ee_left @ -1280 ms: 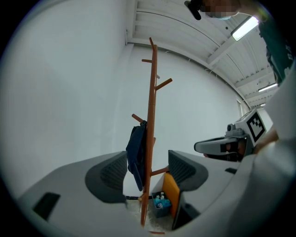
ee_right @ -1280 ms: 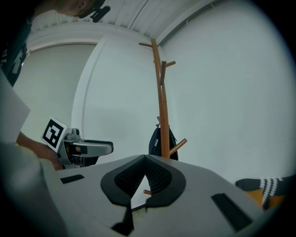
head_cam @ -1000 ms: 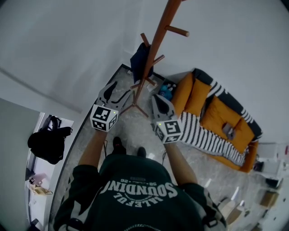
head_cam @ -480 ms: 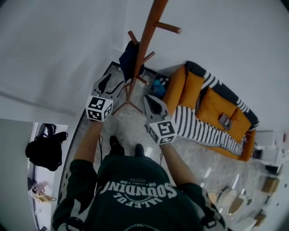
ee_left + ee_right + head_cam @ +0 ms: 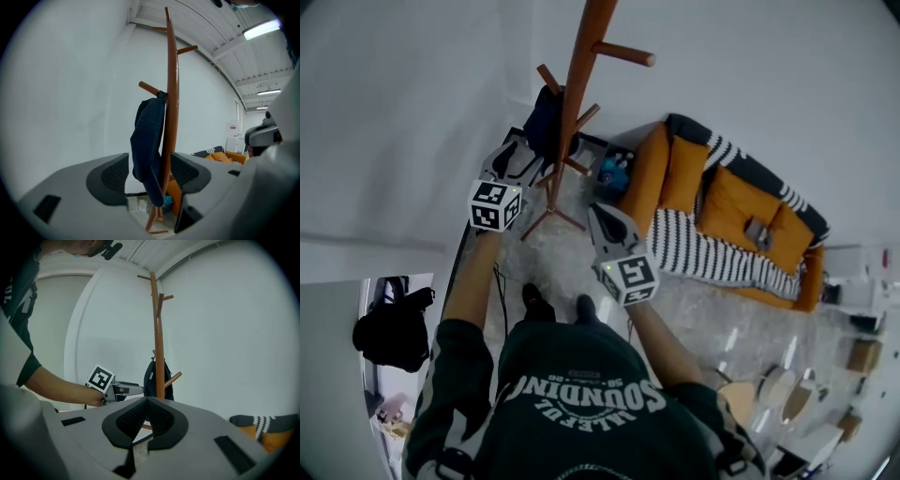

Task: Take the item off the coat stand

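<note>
A dark navy fabric item hangs from a low peg of the tall brown wooden coat stand, right against its pole. My left gripper has its jaws wide apart, close to the item and framing it, not clamped on it. My right gripper is further from the stand, jaws together on nothing.

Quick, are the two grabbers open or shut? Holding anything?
Left gripper: open, holding nothing.
Right gripper: shut, holding nothing.
</note>
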The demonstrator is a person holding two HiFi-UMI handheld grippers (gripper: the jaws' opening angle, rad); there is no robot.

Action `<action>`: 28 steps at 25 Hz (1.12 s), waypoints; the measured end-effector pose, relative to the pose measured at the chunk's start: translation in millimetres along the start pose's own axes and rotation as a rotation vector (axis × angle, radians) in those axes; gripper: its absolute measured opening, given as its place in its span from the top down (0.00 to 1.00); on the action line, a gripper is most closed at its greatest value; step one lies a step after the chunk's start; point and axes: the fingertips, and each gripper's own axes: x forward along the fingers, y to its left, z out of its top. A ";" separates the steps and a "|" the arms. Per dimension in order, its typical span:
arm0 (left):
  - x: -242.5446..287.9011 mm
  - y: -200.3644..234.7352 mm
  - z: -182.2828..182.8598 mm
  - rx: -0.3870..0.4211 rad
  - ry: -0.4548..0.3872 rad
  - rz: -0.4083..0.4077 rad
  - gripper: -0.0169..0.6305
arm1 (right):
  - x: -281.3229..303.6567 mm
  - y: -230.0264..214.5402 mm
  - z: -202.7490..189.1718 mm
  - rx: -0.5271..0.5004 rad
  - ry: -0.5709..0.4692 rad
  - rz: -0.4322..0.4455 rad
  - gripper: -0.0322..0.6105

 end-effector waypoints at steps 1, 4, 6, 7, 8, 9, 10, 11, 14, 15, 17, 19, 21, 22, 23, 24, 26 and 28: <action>4.6 2.8 -1.1 0.001 0.004 -0.003 0.57 | -0.5 -1.2 -1.7 0.003 0.003 -0.007 0.95; 16.9 11.5 -2.6 -0.014 0.012 -0.012 0.57 | -1.6 -6.7 -9.2 0.024 -0.013 -0.033 0.95; 26.0 16.0 -3.0 -0.041 0.022 -0.027 0.57 | -2.4 -10.2 -11.3 0.030 -0.015 -0.046 0.95; 30.5 17.4 -3.0 -0.054 0.027 -0.037 0.57 | -3.3 -10.9 -8.6 0.022 -0.006 -0.049 0.95; 34.7 18.0 -2.7 -0.064 0.031 -0.050 0.57 | -4.2 -11.3 -5.3 0.014 0.005 -0.053 0.95; 38.9 17.9 -2.5 -0.067 0.036 -0.064 0.57 | -4.9 -11.8 -3.0 0.009 0.011 -0.058 0.95; 42.9 17.4 -2.3 -0.064 0.042 -0.078 0.57 | -5.5 -12.5 -2.1 0.010 0.014 -0.064 0.95; 46.7 16.7 -1.9 -0.059 0.049 -0.092 0.57 | -5.9 -13.0 -1.8 0.013 0.013 -0.069 0.95; 55.2 14.0 -0.5 -0.033 0.066 -0.119 0.57 | -8.6 -14.1 -4.6 0.024 0.013 -0.076 0.95; 57.1 13.1 -0.5 -0.023 0.074 -0.123 0.57 | -10.1 -15.8 -7.6 0.027 0.018 -0.084 0.95; 59.3 12.5 -0.6 -0.002 0.089 -0.122 0.60 | -12.5 -19.8 -12.5 0.036 0.014 -0.100 0.95; 60.1 13.3 -0.3 0.028 0.099 -0.107 0.73 | -15.0 -22.6 -13.0 0.041 0.012 -0.111 0.95; 60.2 14.1 0.9 0.050 0.103 -0.093 0.80 | -15.8 -23.5 -10.5 0.048 -0.020 -0.113 0.95; 59.4 14.5 1.5 0.056 0.104 -0.085 0.82 | -16.5 -23.1 -8.9 0.050 -0.033 -0.112 0.95; 58.0 15.3 2.3 0.062 0.104 -0.076 0.84 | -17.8 -22.2 -8.1 0.049 -0.034 -0.111 0.95; 56.3 16.5 3.3 0.068 0.103 -0.063 0.87 | -19.5 -21.0 -8.1 0.044 -0.023 -0.108 0.95; 53.5 20.1 5.0 0.076 0.102 -0.039 0.90 | -22.6 -20.7 -10.4 0.025 0.012 -0.107 0.95; 52.2 23.3 7.1 0.079 0.103 -0.027 0.91 | -23.0 -22.0 -12.9 0.024 0.022 -0.111 0.95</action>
